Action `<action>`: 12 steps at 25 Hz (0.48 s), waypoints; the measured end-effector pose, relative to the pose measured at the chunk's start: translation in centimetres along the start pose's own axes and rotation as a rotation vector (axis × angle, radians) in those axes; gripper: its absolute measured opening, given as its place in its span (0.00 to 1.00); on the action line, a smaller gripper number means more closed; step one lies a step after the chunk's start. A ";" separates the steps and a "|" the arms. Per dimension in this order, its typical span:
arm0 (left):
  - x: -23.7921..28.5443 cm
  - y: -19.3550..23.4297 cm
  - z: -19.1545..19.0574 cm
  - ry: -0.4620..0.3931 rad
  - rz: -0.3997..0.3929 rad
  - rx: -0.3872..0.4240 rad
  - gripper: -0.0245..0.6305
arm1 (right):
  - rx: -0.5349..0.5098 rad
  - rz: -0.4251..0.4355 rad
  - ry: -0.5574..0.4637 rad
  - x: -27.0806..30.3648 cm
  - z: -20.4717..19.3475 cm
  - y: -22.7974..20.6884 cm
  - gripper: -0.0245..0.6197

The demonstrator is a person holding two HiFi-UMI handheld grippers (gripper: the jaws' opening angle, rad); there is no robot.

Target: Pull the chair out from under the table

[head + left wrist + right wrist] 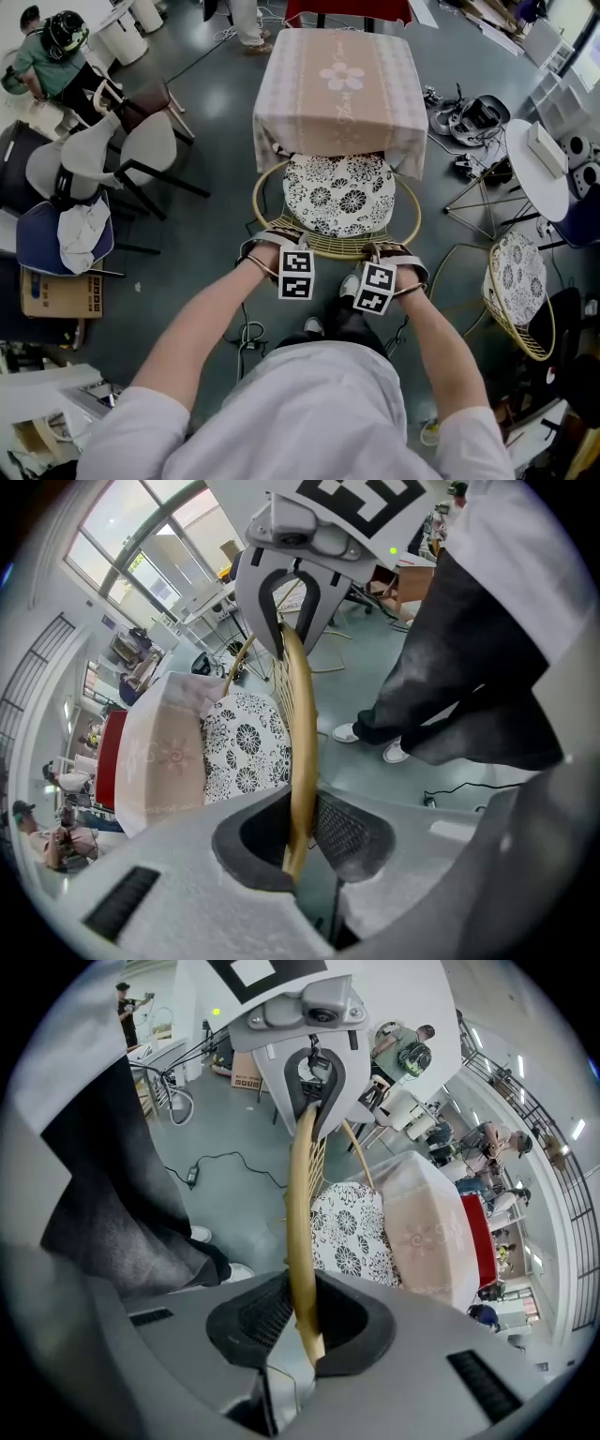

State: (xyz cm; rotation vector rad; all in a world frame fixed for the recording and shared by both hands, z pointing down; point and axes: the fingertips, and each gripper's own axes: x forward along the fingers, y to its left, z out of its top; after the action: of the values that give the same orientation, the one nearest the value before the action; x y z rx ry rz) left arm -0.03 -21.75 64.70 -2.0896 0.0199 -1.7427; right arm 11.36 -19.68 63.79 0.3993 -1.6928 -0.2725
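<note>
The chair [339,195], a round wicker-coloured frame with a black-and-white floral cushion [337,187], stands in the middle of the head view. Its 12 o'clock edge is tucked under the tabletop [337,84], which is draped in a pale pink cloth with a flower motif. Most of the seat shows clear of the cloth's hem.

The left gripper [281,246] holds the chair's back rim [328,248] at about 7 o'clock. Its own view shows the jaws pinching the tan rim [300,724], a pad pressed on each side. The right gripper [384,255] takes the same rim at about 5 o'clock, and its jaws likewise clamp the bar [302,1204].

The person's shoes [349,286] stand on the grey floor [216,225] at 6 o'clock of the chair. A second matching chair [520,291] stands well apart at 4 o'clock.
</note>
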 end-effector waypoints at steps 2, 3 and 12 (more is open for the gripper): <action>-0.2 -0.4 0.0 -0.002 0.000 0.002 0.11 | 0.003 0.000 0.007 -0.2 0.1 0.4 0.10; -0.3 -0.6 -0.1 -0.002 0.000 0.004 0.11 | 0.005 0.000 0.010 -0.3 0.2 0.6 0.10; -1.1 -3.2 0.3 -0.013 -0.008 0.024 0.11 | 0.026 -0.001 0.027 -1.2 0.6 3.0 0.11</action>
State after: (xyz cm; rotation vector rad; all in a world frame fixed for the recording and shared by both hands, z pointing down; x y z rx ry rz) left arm -0.82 -18.42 64.65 -2.0867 -0.0128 -1.7254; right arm 10.63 -16.50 63.80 0.4213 -1.6713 -0.2457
